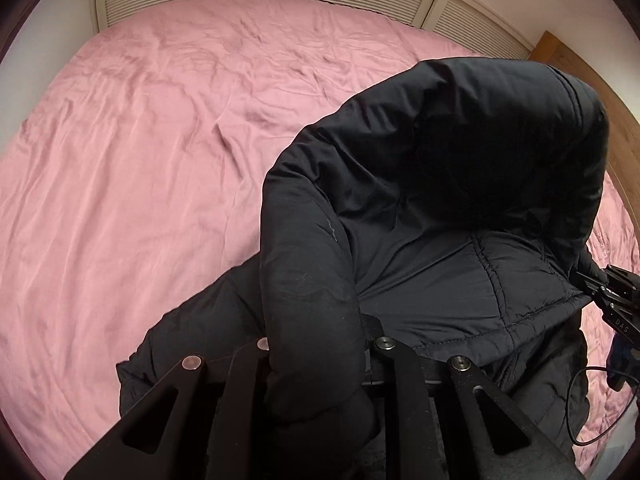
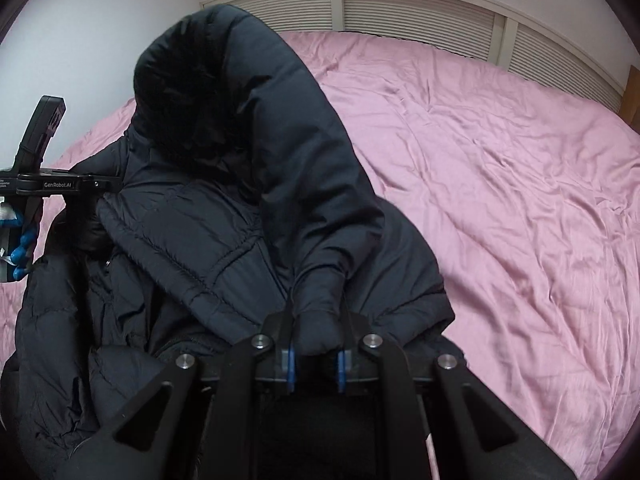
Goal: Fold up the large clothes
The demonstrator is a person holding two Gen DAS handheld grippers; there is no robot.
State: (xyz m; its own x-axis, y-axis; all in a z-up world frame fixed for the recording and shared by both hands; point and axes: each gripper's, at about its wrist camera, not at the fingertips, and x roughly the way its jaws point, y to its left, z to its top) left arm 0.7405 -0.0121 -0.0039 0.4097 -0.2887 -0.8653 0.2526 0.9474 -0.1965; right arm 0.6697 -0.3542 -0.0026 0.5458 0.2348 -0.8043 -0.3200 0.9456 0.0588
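— What's the left hand-held gripper (image 1: 320, 344) got?

— A thick padded fold of that black quilted puffer jacket (image 1: 432, 184). The fold runs right down between its two black fingers, which are pressed in against it from both sides, so it's clamped on the cloth.

— And the right hand-held gripper (image 2: 318, 320)?

— Same story. Its fingers, the ones with blue pads, are pinched on a narrow bunch of the same jacket, and the cloth bulges out between them. From the left camera you can also see it off at the right edge, gripping the jacket's stitched hem.

— So where's the jacket itself?

— Held up between the two grippers, lifted off the bed. The hood stands highest, arched over the top, and the quilted body sags between the grips. A sleeve hangs down toward the sheet on the left side.

— What's underneath?

— A wide bed with a wrinkled pink satin sheet (image 1: 140, 168). Behind it, cream louvred panels (image 2: 420, 16) along the white wall, and a bit of brown wooden board (image 1: 592, 72) at the far right.
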